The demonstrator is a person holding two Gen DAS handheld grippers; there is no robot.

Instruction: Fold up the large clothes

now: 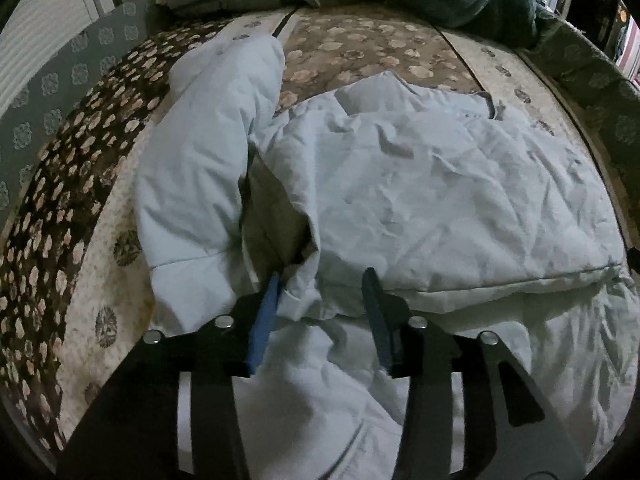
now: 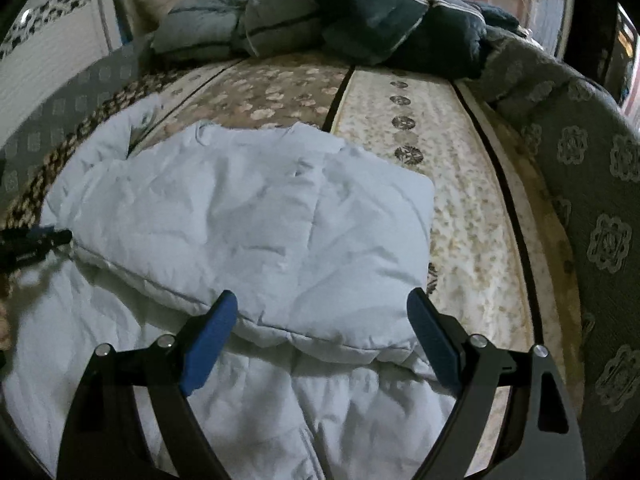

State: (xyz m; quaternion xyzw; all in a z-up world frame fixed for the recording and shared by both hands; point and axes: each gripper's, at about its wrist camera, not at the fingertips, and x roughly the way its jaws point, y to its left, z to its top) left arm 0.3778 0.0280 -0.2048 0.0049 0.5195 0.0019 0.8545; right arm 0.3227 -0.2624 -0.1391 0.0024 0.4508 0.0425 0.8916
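Two grippers hover over the pale padded jacket (image 2: pixel 256 216) lying part-folded on the patterned bed (image 2: pixel 460 200). Right gripper (image 2: pixel 322 332) spreads wide, empty, above the folded hem. Left gripper (image 1: pixel 322 300), half open, grips nothing; only its view shows the sleeve (image 1: pixel 208 152) flung outward, presumably awaiting folding.

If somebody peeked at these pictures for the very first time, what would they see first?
First, the big puffy white jacket, spread in the middle of the flowery bedcover with one part folded over. Next, the blue-padded left gripper and right gripper, both open just above its near side. At the far end of the bed lies a heap of grey and dark quilts.
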